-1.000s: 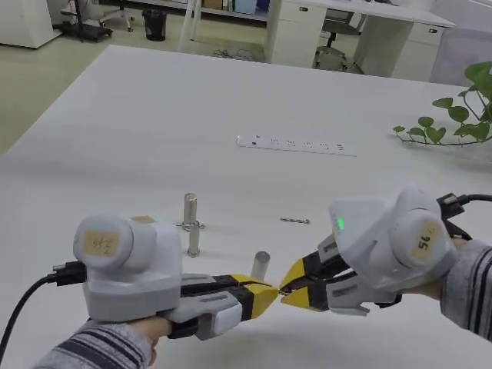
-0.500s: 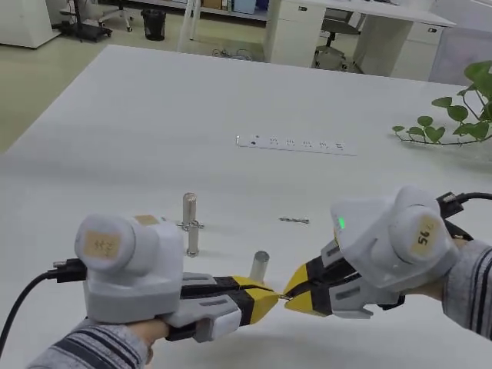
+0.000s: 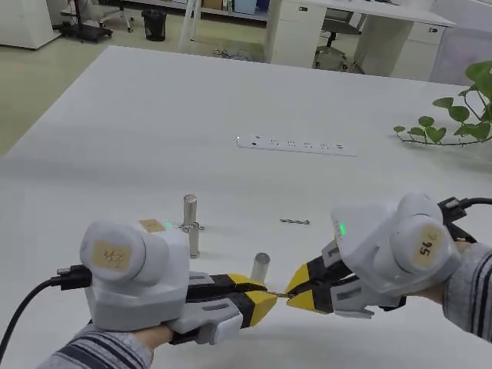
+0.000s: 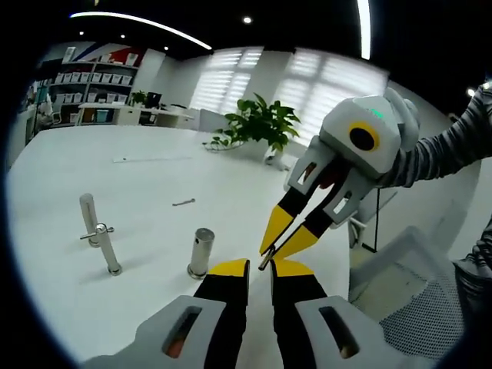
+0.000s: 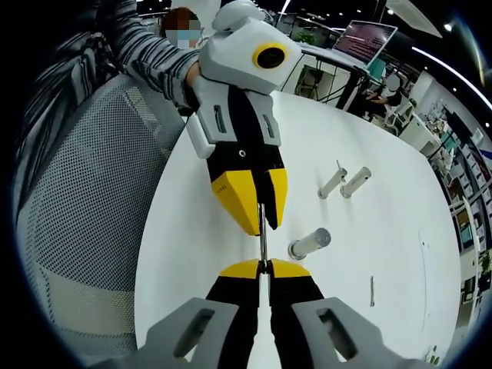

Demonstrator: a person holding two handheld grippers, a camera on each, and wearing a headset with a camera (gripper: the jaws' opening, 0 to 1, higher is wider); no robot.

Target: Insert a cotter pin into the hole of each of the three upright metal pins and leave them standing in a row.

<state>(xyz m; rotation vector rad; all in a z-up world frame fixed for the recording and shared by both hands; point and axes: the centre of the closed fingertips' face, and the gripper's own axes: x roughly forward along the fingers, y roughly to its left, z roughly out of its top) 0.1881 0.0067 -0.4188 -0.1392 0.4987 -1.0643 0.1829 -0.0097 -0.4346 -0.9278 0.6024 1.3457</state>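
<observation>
Right gripper view shows right gripper (image 5: 262, 266) and left gripper (image 5: 262, 224) both clamped on one cotter pin (image 5: 262, 244), so an uneven release could drop it.

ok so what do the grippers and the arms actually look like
The left gripper and right gripper are both bulky pale grey housings with black tongs tipped in yellow. Each carries a tan handwritten sticker, and the right one shows a green light. A black cable runs from each. The sleeves are grey with dark stripes.
</observation>
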